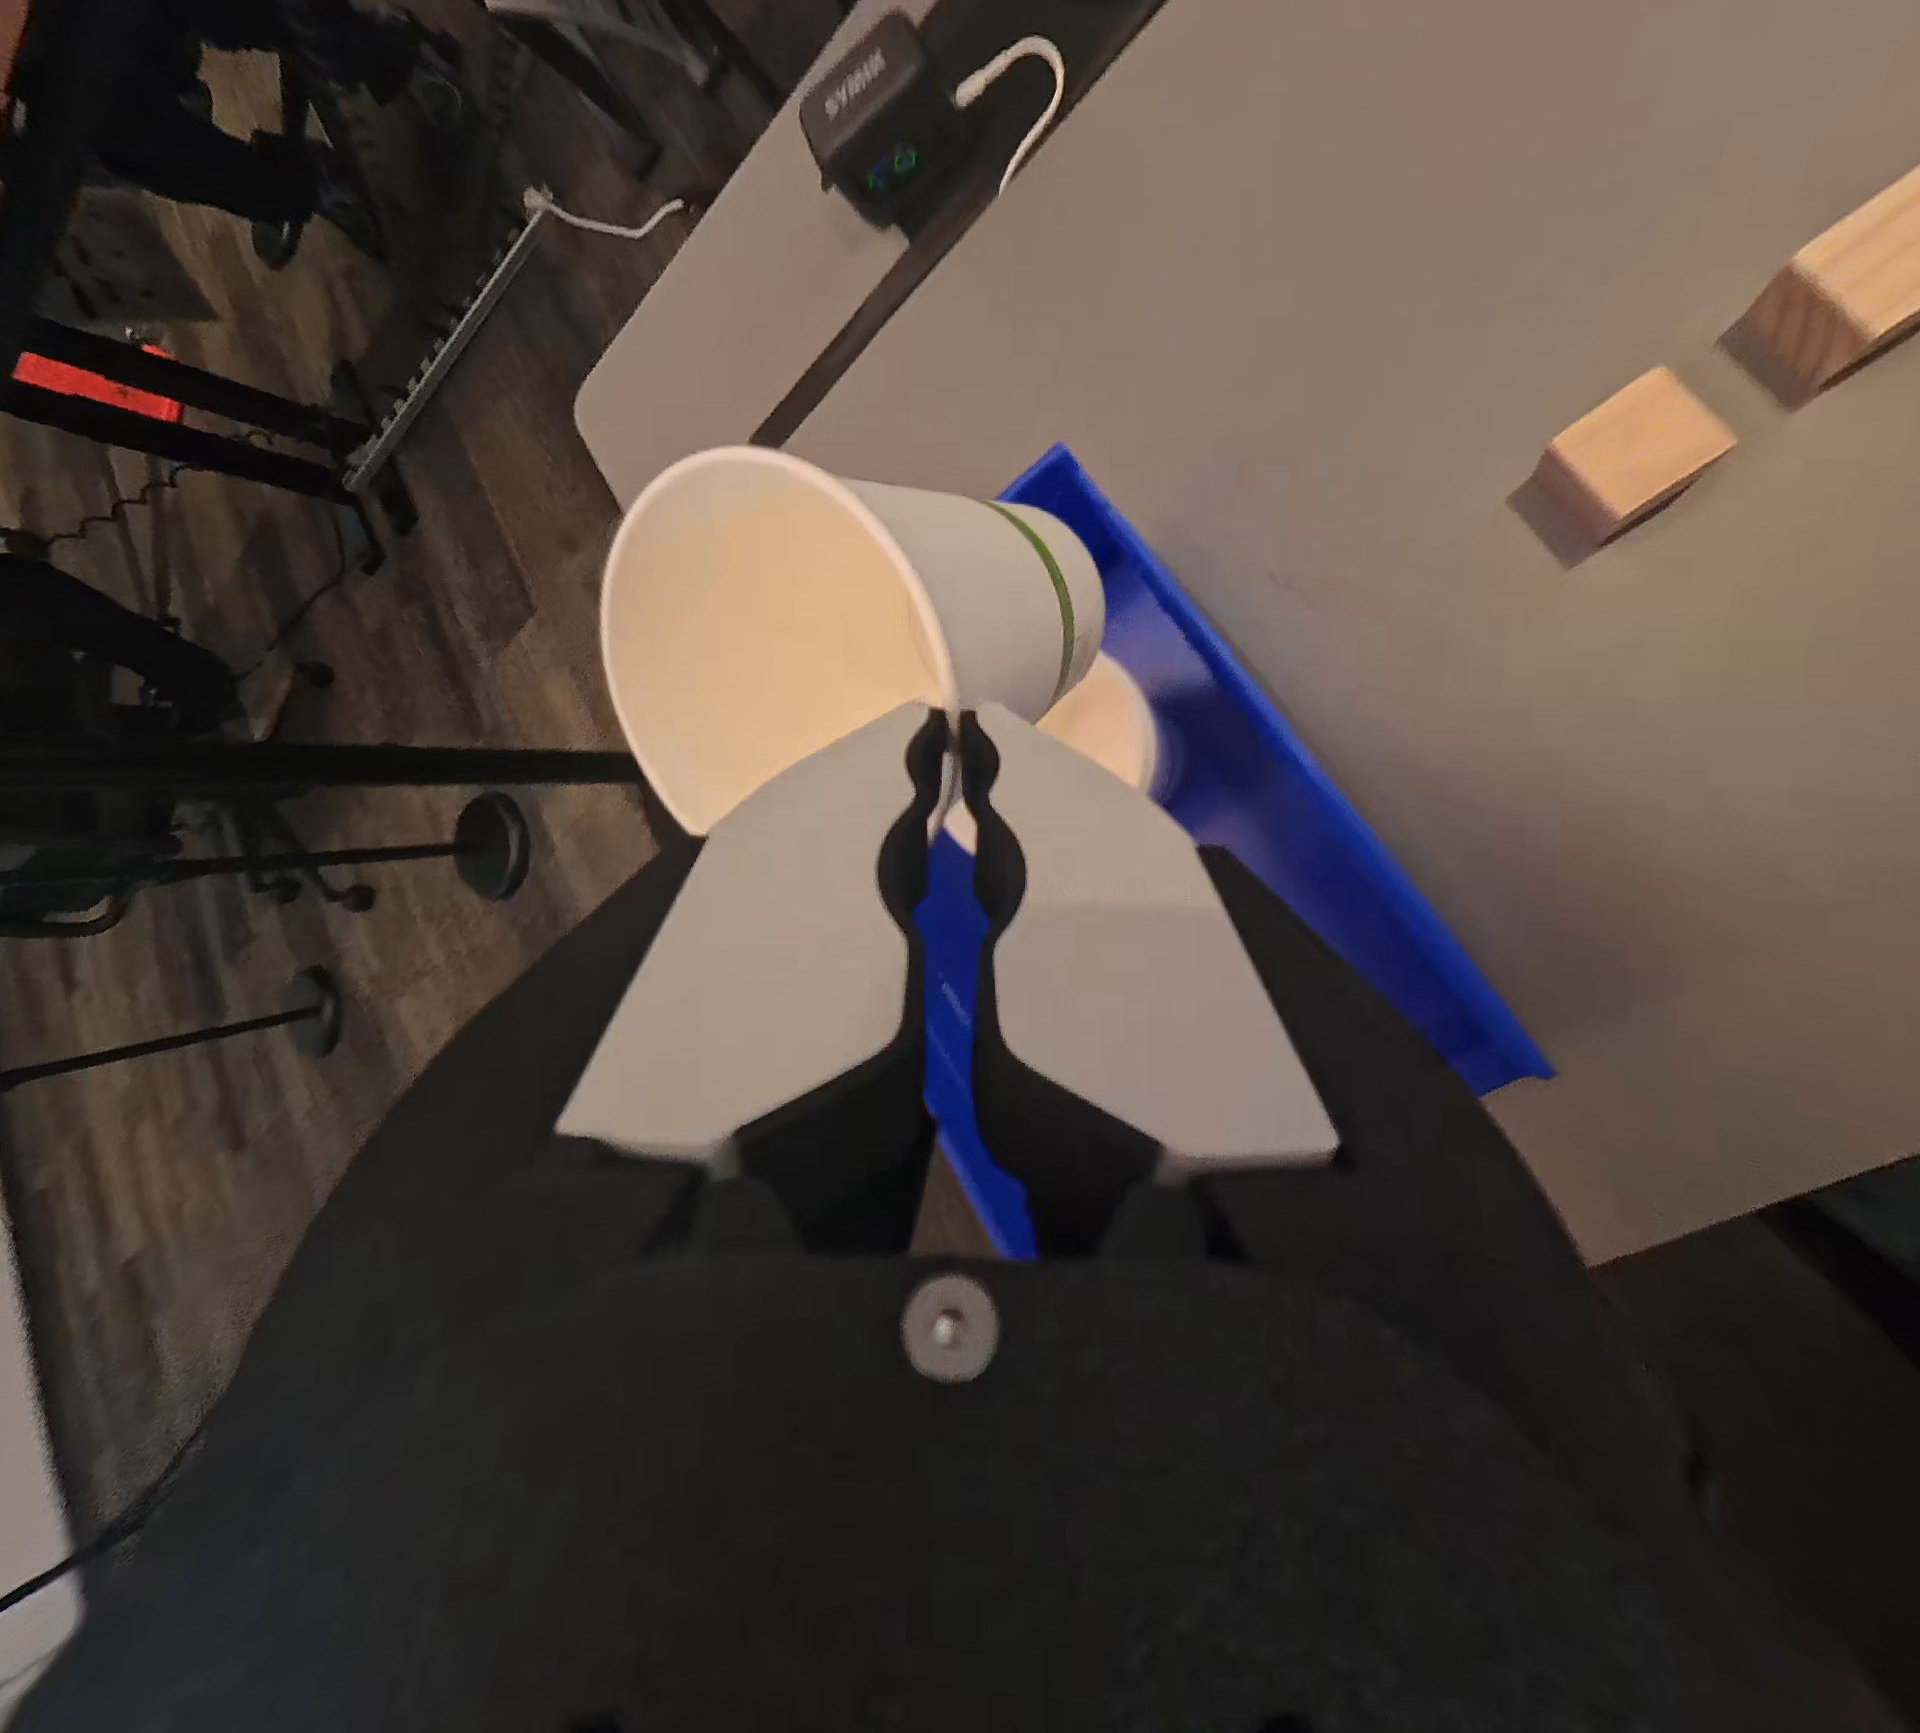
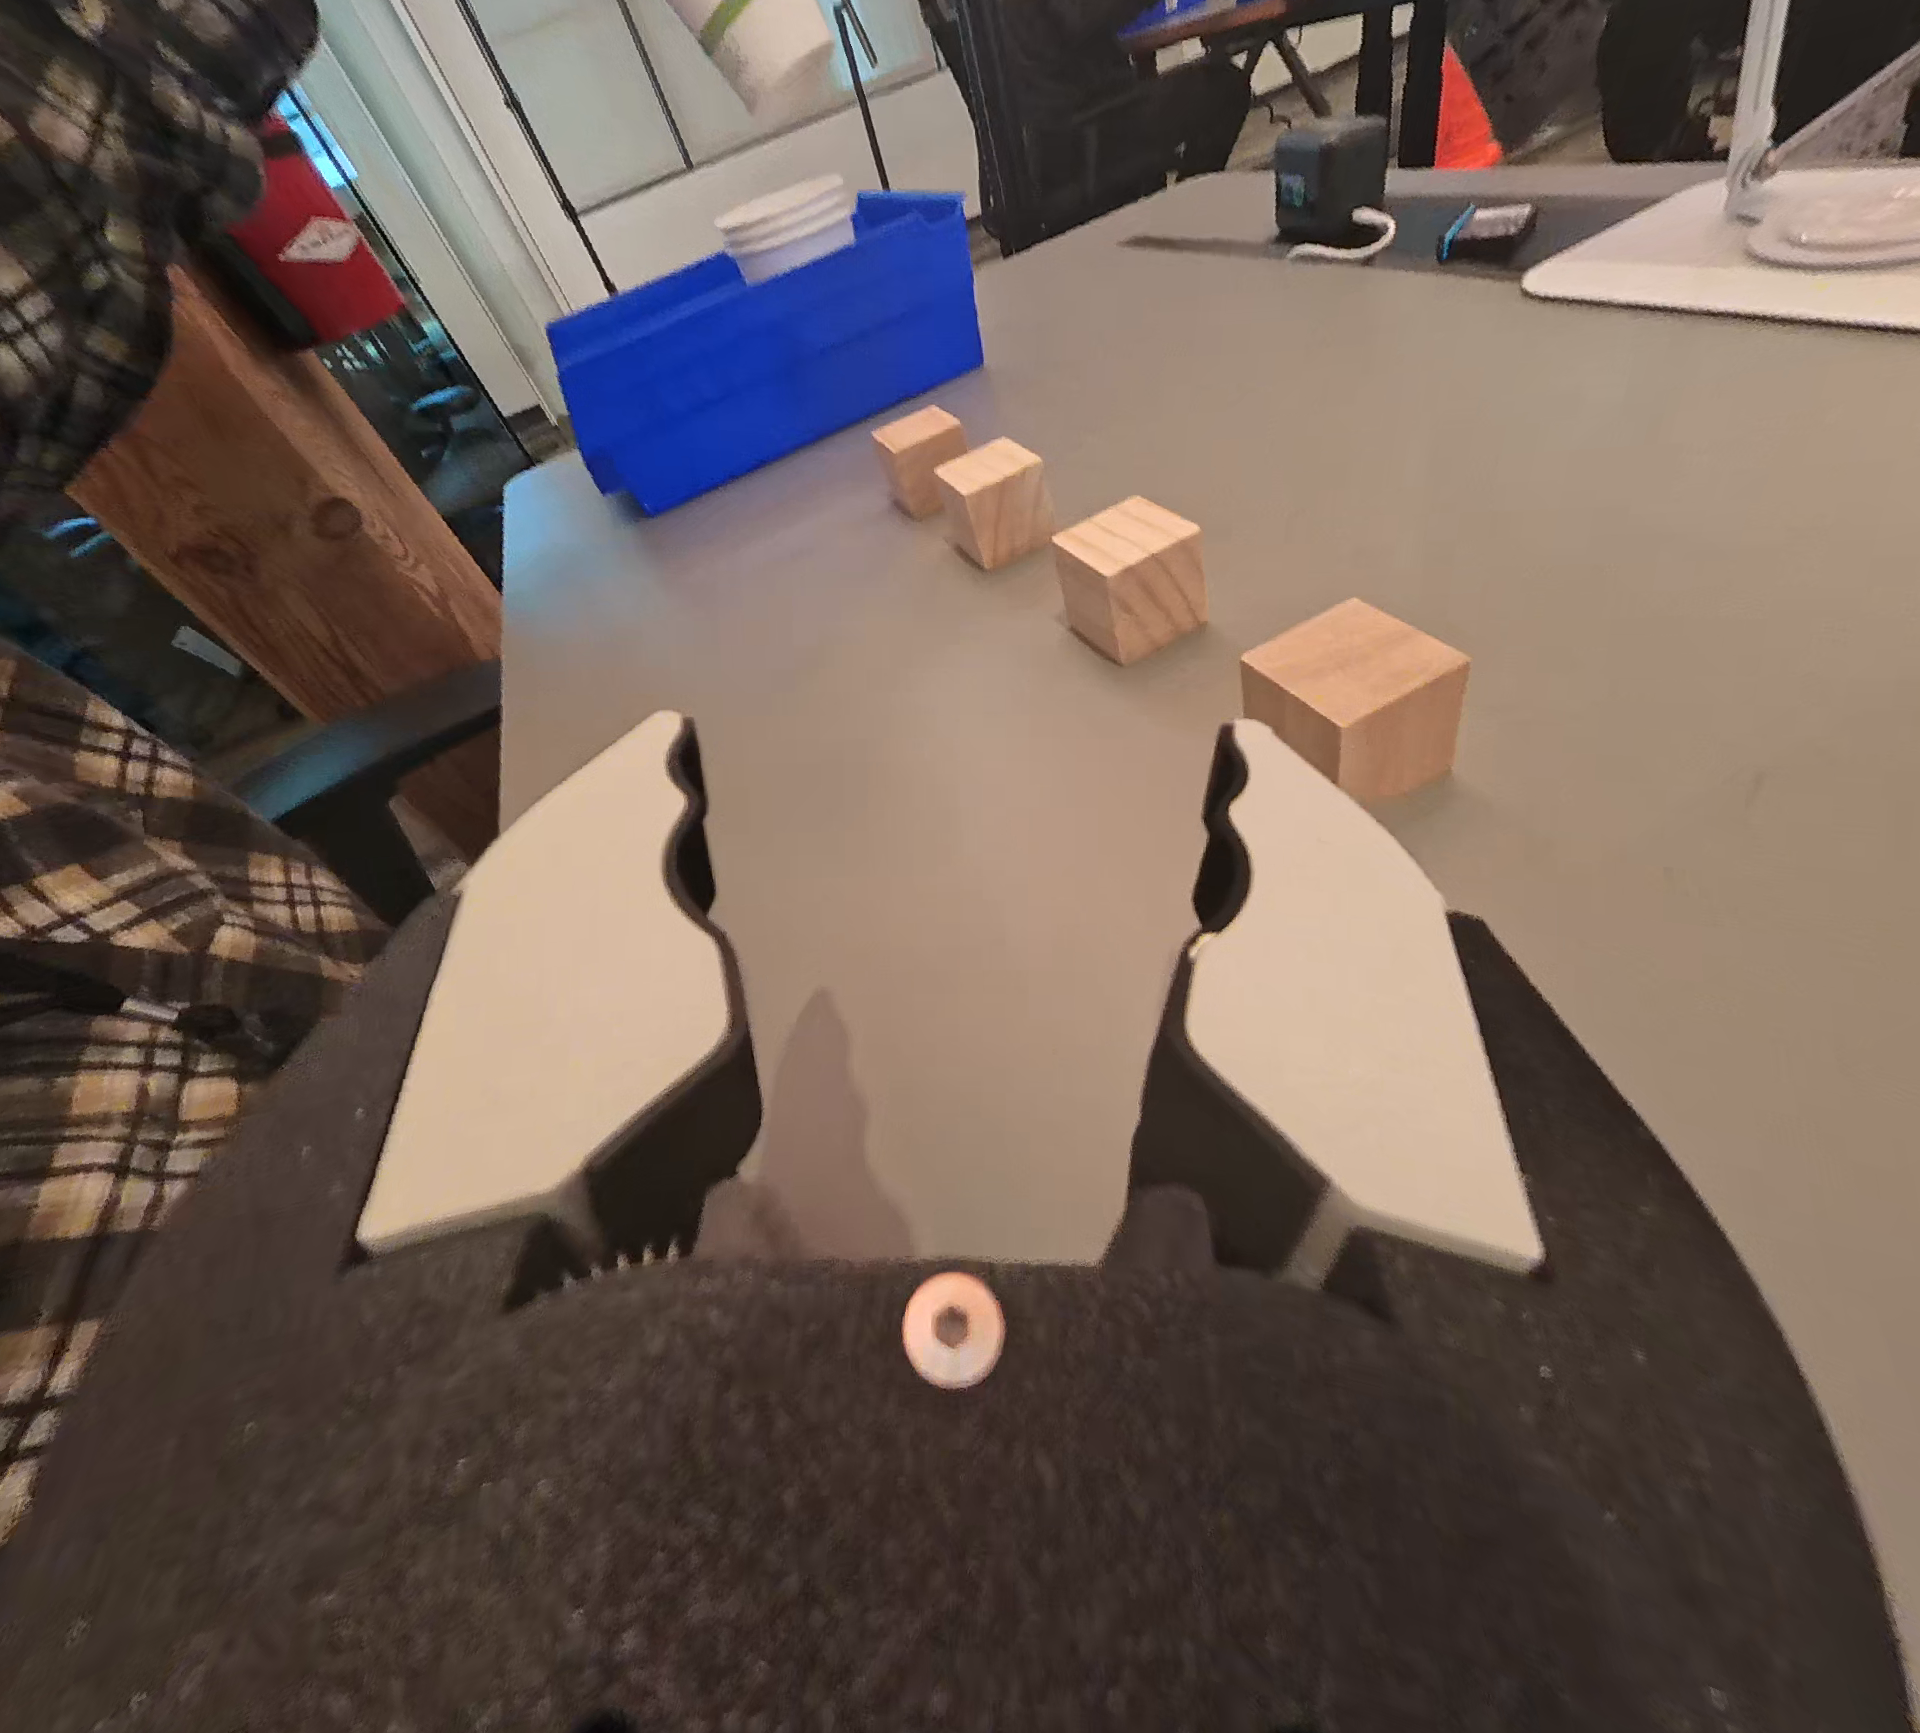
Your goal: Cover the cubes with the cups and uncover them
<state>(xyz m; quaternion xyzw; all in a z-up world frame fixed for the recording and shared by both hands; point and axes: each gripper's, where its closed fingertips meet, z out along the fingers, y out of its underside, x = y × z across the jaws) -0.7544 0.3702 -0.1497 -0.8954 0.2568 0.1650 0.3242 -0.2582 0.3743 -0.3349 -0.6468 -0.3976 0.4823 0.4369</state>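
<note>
Your left gripper [image 1: 954, 733] pinches a paper cup [image 1: 831, 634] rim, frame centre; right gripper [image 2: 956, 810] spread, idle. Next: invert the cup over the nearest cube [image 1: 1631, 462].

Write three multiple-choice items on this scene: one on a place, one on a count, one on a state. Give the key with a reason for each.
1. Where do the spare cups stand?
A. in the blue bin
B. on the nearest cube
C. on the floor

2. How many wooden cubes lie on the grey table, seen from the right wrist?
A. two
B. four
C. six

3. What is the state of the left gripper?
A. wide open and empty
B. shut on a cube
C. shut on the rim of a paper cup

Key
1. A: the stack rises out of the bin at the table's far corner.
2. B: four cubes sit in a row, none covered.
3. C: the fingertips pinch the cup's rim, and the cup hangs in the air, mouth towards the camera; the right gripper stands open and empty.
</note>
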